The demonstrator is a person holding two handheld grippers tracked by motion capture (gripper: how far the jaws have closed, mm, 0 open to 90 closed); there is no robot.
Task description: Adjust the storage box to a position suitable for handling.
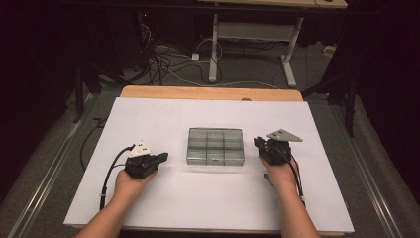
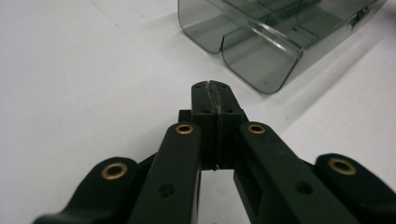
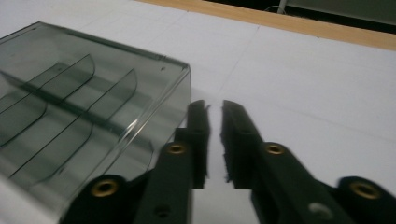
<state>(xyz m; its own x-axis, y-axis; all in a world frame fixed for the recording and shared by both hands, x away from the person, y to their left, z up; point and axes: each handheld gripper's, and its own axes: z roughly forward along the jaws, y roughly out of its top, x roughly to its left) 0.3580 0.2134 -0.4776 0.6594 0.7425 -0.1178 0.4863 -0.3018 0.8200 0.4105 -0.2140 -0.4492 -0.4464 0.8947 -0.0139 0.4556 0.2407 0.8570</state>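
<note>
A dim room, cables on the floor beyond; the white counter (image 1: 148, 198) carries a smoky clear compartment box (image 1: 215, 146) at its middle. The left claw (image 1: 163, 157) is pressed together; the right claw (image 1: 257, 143), nearly pressed together, pinches nothing just beside the box's wall. Light, stiff, slick plastic, I'd judge: grip opposite side walls.

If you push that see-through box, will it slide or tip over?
The compartment box would probably slide, not tip: it lies low and flat on the smooth white table. It looks like thin, hard plastic with nothing visible inside, so it is likely light and stiff. Its glossy walls may be slippery to pinch.
</note>
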